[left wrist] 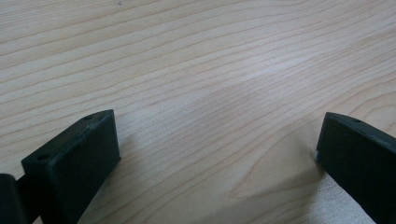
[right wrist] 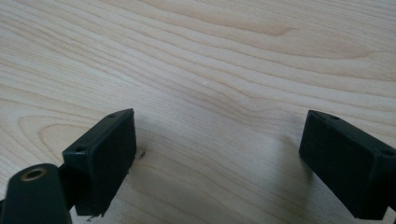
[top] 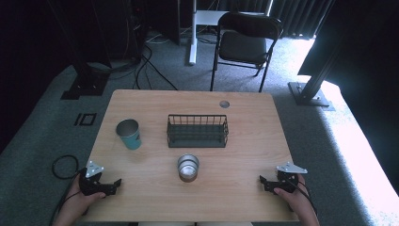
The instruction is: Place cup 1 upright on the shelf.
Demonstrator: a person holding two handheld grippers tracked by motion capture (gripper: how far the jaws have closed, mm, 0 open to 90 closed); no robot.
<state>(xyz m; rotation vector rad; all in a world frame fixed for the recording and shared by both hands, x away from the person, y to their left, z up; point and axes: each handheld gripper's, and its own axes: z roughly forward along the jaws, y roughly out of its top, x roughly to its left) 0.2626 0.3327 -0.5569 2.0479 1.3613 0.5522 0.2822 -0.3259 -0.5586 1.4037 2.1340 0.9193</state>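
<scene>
Both hands sit at the near edge of the light wooden table (top: 244,141): left gripper (top: 114,183) and right gripper (top: 263,181), jaws spread wide, gripping nothing. Between them, farther in, the black wire basket (top: 197,130), then the teal metal cup (top: 129,133), then the brown-banded steel cup (top: 188,168), nothing blocking either.

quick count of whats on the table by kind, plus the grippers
cups: 2, a teal cup and a metal cup
wire baskets: 1, the black wire basket
grippers: 2, the left gripper and the right gripper, both with jaws apart
total: 5
</scene>
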